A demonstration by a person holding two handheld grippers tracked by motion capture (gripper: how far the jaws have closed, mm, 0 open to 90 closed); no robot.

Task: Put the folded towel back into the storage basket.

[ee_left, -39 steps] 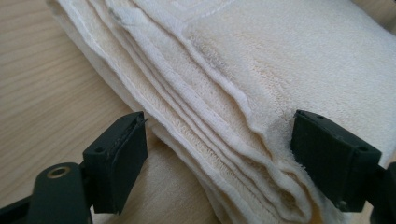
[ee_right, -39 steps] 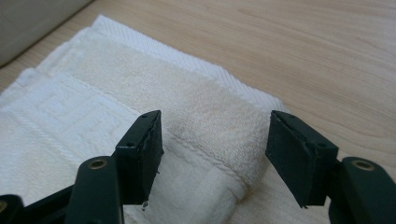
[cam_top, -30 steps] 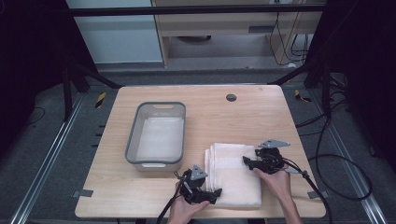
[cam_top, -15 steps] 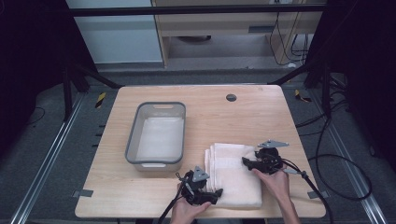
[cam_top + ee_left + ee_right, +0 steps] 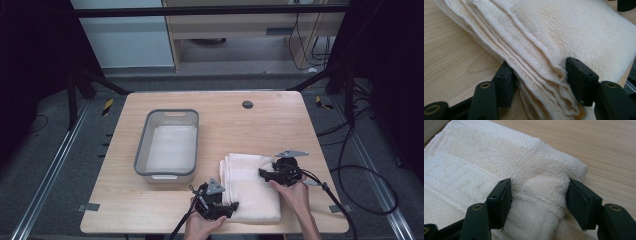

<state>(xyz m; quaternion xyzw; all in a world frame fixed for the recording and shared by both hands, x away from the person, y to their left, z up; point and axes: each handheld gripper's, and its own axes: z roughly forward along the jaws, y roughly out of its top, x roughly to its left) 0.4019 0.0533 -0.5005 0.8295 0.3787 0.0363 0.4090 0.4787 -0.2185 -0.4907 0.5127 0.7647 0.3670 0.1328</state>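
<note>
A folded cream towel (image 5: 250, 187) lies on the near right part of the wooden table (image 5: 270, 130). My left gripper (image 5: 231, 205) is at the towel's near left corner. In the left gripper view its jaws stand apart, and the stacked layer edges of the towel (image 5: 574, 32) fill the gap of the gripper (image 5: 536, 80). My right gripper (image 5: 262, 173) is at the towel's right edge. In the right gripper view a bunched fold of the towel (image 5: 474, 157) bulges between the spread jaws of that gripper (image 5: 537, 197).
A grey plastic bin (image 5: 141, 145) stands left of the towel, its inside pale. A small dark round disc (image 5: 247, 104) sits near the table's far edge. Tape pieces (image 5: 88, 206) mark the near corners. Cables trail off the right side.
My left gripper has slid slightly right, further onto the towel's near corner. The right gripper and the towel have barely moved.
</note>
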